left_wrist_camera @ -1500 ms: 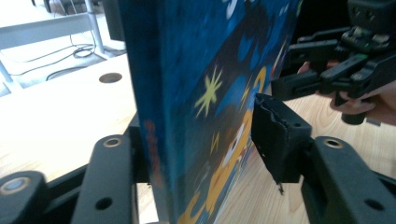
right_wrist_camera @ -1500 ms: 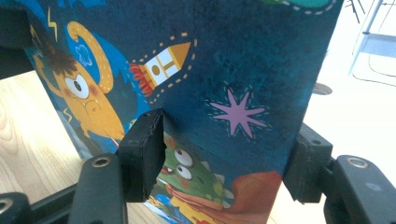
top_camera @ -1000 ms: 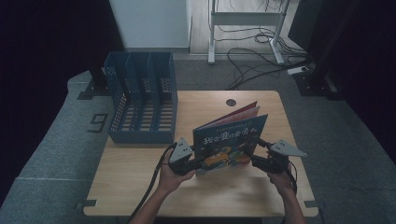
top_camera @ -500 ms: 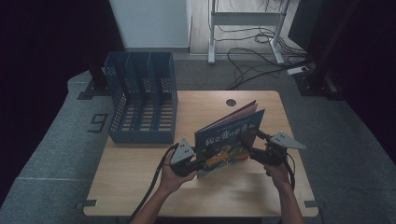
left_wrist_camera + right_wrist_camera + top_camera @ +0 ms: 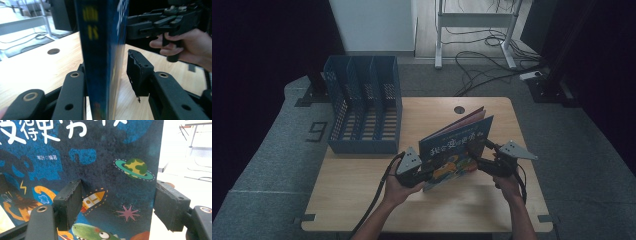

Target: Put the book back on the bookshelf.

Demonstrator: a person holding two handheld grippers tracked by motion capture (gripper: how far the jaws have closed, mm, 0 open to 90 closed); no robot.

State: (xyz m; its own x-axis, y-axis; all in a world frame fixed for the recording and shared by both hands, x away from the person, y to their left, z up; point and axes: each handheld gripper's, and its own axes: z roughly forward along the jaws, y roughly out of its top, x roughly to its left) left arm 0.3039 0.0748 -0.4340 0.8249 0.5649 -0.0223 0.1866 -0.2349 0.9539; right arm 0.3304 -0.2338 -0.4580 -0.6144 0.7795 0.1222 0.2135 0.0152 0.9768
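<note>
Two pairs of tongs and one book, none of it firmly gripped. The table (image 5: 362, 200) lay under both tongs. The blue file rack (image 5: 362, 145) stood beyond the left tongs, well apart from them, with its slots facing up.

The picture book (image 5: 457, 145) stood on its lower edge between the two tongs. It leaned, and its pages fanned a little at the top.

The left tongs (image 5: 428, 172) straddled the spine end. Its jaws had just been opening. The book sat between them, but in the left gripper view one pad (image 5: 137, 72) stood clear of the cover with a gap showing, so we recorded them as apart, not clamped.

The right tongs (image 5: 474, 159) met the book's far edge. Its jaws had just been closing yet stood wide. In the right gripper view the cover faced us, with one pad in front of it and the other beyond its edge, so neither pressed.

Risks, as we judged them:
- With no firm clamp, the leaning book could tip flat onto the table towards the person.
- The loose pages could splay, so a closing pad might catch a single cover, not the whole block.
- A wide right jaw closing on the edge could push the book sideways against the left tongs and fail to hold it.
- A weak grip at the spine could let the book swing and strike the rack's wall if it was carried there.
</note>
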